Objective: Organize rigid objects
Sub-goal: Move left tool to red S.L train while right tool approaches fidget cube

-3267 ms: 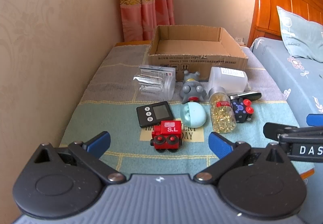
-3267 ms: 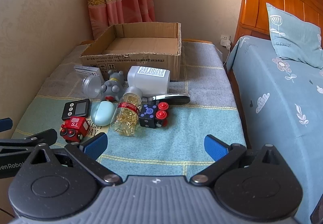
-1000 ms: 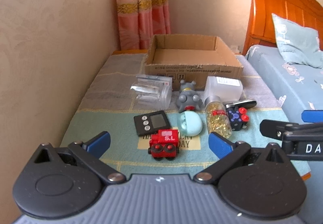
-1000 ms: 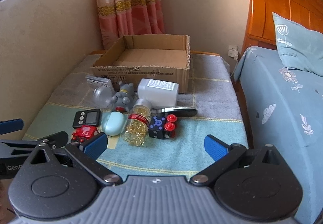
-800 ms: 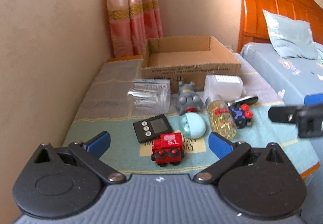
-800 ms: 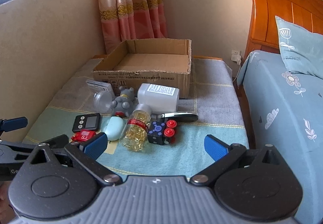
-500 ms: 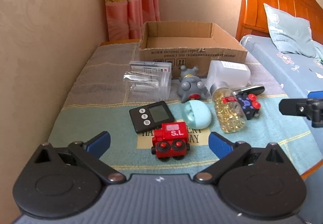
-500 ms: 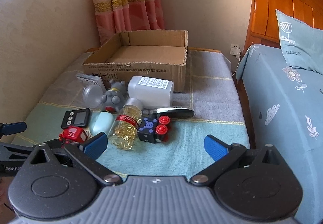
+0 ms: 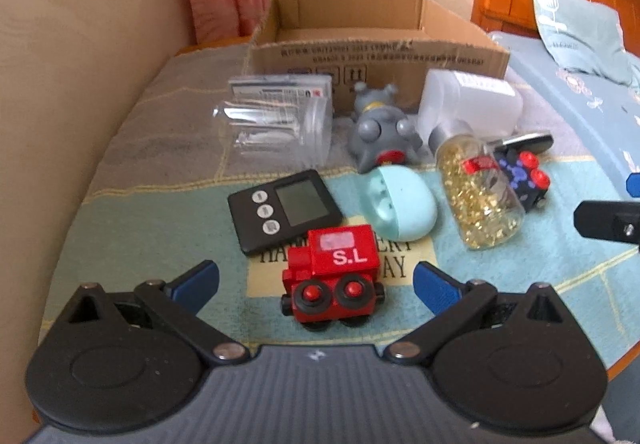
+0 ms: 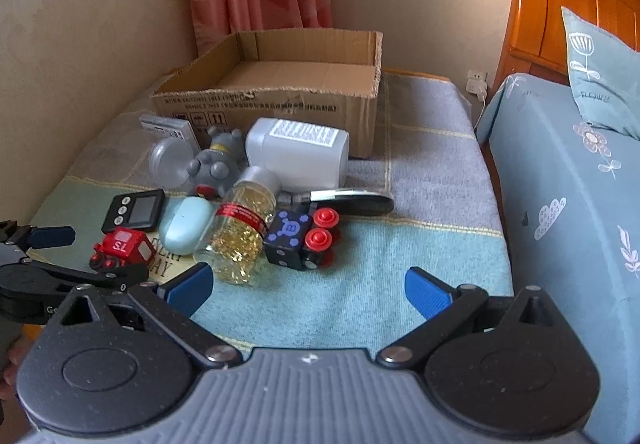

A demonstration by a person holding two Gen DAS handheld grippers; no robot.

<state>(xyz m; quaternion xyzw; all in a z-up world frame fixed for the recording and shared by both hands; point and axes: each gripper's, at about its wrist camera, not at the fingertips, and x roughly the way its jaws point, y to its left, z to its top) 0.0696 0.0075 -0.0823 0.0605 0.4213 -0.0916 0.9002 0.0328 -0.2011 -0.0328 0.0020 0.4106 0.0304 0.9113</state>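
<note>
Opening step, by my reading: nothing is in the brown open-topped cardboard box yet, and every loose item lies on the cloth-covered bench in front of it. Left gripper spread wide, empty, blue pads flanking the red toy train marked "S.L" without touching it; the train sits just ahead, between the pads, so it looks like the first pick. Right gripper also wide and empty, hovering over bare cloth just short of the clear bottle of yellow capsules and the black cube toy with red knobs. Behind the train: black digital timer, pale blue egg-shaped case, grey toy figure, clear plastic jar lying on its side, white plastic bottle. Next move likely calls for easing the left gripper forward and down, squaring on the train's flat sides, closing, then lifting clear of the timer before carrying to the box.
</note>
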